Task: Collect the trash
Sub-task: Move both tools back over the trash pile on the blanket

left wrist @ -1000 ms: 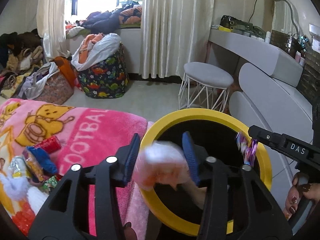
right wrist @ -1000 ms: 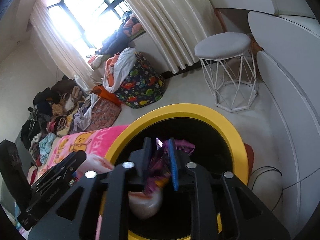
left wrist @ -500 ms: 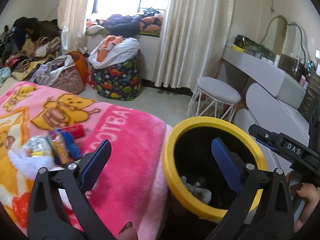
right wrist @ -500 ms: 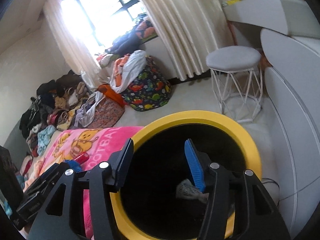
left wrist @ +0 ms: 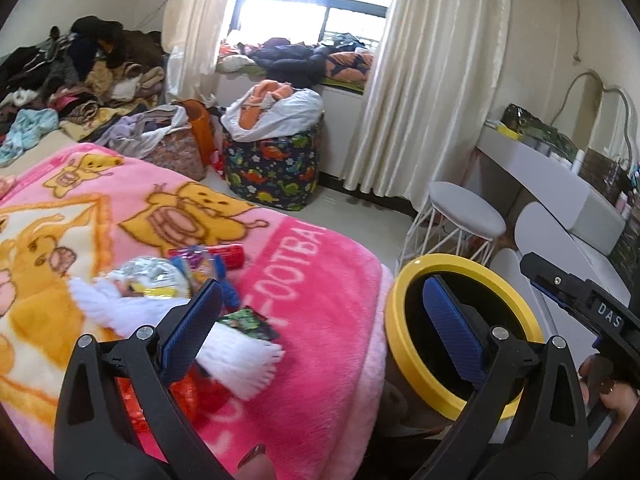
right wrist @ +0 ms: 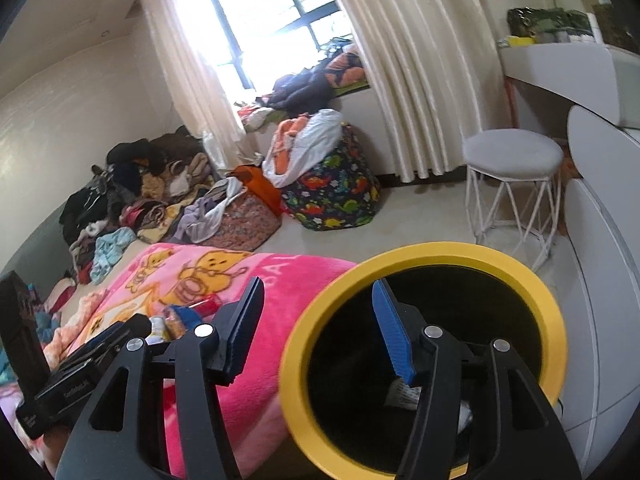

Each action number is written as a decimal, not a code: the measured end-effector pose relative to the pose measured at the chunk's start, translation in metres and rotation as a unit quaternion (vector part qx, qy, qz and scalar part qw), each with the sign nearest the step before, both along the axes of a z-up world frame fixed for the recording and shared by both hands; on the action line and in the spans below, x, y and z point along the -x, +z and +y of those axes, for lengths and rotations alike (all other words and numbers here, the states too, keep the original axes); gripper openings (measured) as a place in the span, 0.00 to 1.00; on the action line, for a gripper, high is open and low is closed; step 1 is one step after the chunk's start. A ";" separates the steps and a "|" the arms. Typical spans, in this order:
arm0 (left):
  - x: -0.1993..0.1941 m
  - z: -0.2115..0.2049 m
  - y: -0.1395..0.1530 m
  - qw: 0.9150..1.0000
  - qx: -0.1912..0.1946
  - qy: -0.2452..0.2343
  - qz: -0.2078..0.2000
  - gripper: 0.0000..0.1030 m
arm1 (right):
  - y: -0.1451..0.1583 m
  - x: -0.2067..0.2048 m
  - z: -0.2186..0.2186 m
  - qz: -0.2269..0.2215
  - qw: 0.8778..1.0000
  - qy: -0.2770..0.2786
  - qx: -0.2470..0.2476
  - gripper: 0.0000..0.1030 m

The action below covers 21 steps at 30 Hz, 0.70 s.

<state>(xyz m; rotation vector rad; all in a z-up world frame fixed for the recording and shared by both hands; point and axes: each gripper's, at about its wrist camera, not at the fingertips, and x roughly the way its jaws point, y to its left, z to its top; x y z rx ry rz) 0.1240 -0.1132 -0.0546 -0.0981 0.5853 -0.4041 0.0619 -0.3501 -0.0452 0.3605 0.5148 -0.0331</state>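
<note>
Trash wrappers (left wrist: 200, 276) lie heaped on the pink blanket (left wrist: 320, 280), a red tube (left wrist: 228, 254) lying crosswise. Left gripper (left wrist: 320, 328) gapes empty; right gripper (right wrist: 316, 332), jaws just widened, holds nothing above the yellow-rimmed bin (right wrist: 420, 256).

Left tool (left wrist: 324, 320) wide apart, empty; right tool (right wrist: 316, 328) part-spread, empty.

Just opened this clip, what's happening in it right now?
A person is clearing snack wrappers off a pink blanket into a yellow-rimmed bin beside the bed. Both claws have just been opening and nothing is between their pads: the left claw has swung toward the wrapper pile on the blanket, while the right claw hangs over the bin's near rim. Some trash lies in the bin; several wrappers remain.
</note>
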 end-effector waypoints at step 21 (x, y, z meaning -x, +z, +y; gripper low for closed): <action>-0.006 0.090 -0.011 0.994 0.017 0.103 0.017 0.89 | -0.005 -0.013 0.095 0.009 0.993 0.114 0.034 0.67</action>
